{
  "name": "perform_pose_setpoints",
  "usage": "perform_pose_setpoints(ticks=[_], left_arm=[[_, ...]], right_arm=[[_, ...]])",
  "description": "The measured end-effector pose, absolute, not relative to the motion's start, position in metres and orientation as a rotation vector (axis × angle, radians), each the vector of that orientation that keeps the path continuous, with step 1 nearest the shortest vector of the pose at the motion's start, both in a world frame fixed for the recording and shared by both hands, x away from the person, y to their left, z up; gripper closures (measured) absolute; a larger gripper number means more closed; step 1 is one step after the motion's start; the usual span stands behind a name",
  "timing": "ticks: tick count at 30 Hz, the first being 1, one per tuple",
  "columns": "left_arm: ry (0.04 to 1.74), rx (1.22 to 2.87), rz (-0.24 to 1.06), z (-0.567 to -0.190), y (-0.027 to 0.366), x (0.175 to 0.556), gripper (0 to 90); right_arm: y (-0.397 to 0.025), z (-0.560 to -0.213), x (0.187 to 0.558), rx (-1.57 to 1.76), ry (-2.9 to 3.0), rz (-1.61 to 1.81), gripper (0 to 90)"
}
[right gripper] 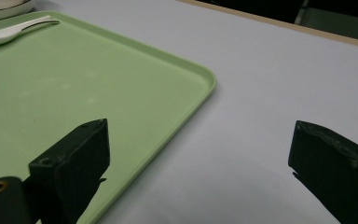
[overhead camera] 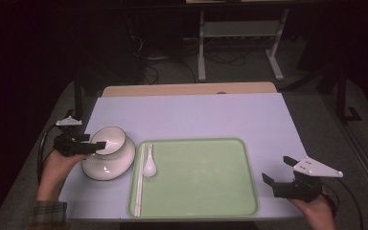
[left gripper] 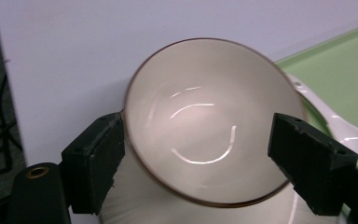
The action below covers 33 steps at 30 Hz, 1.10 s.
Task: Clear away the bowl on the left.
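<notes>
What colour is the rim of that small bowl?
The small white bowl's rim is a thin dark brown line, clearest in the left gripper view.

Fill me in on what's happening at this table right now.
A person holds a gripper in each hand. The left gripper is at a small white bowl that sits tilted on a white plate, its fingers either side of the bowl's rim; whether they grip it is unclear. A white spoon and chopsticks lie at the green tray's left edge. The right gripper is open above the tray's right edge.

The bowl (left gripper: 214, 135) hides most of the plate (left gripper: 340, 126), its near rim blurred.
</notes>
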<state>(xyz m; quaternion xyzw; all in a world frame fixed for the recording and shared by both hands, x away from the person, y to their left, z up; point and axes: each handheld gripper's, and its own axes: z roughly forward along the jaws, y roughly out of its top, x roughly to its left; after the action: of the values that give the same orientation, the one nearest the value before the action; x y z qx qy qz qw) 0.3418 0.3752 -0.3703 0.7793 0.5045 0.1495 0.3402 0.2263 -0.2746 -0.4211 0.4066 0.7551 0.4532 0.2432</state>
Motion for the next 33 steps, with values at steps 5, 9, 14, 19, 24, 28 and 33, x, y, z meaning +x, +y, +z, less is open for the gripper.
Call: perform_pose_setpoints(ticks=[5, 9, 14, 19, 24, 28, 33], left_arm=[[1.353, 2.011, 0.384, -0.378, 0.383, 0.346, 19.7], [1.396, 2.013, 0.369, -0.389, 0.384, 0.352, 24.1], [1.429, 2.014, 0.370, -0.398, 0.383, 0.358, 32.0], [1.453, 2.018, 0.351, -0.404, 0.382, 0.365, 40.7], [1.477, 2.048, 0.331, -0.409, 0.376, 0.370, 50.6], [1.484, 2.048, 0.317, -0.409, 0.375, 0.371, 57.0], [1.503, 2.063, 0.307, -0.409, 0.374, 0.371, 65.4]], right_arm=[[-0.274, -0.421, 0.227, 1.112, 2.064, 1.238, 4.4], [-0.274, -0.421, 0.226, 1.113, 2.065, 1.237, 4.4], [-0.274, -0.422, 0.227, 1.114, 2.065, 1.235, 4.4], [-0.274, -0.422, 0.227, 1.112, 2.067, 1.233, 4.4], [-0.273, -0.422, 0.227, 1.112, 2.070, 1.229, 4.4], [-0.273, -0.422, 0.227, 1.112, 2.067, 1.230, 4.5], [-0.273, -0.422, 0.227, 1.110, 2.068, 1.230, 4.5]])
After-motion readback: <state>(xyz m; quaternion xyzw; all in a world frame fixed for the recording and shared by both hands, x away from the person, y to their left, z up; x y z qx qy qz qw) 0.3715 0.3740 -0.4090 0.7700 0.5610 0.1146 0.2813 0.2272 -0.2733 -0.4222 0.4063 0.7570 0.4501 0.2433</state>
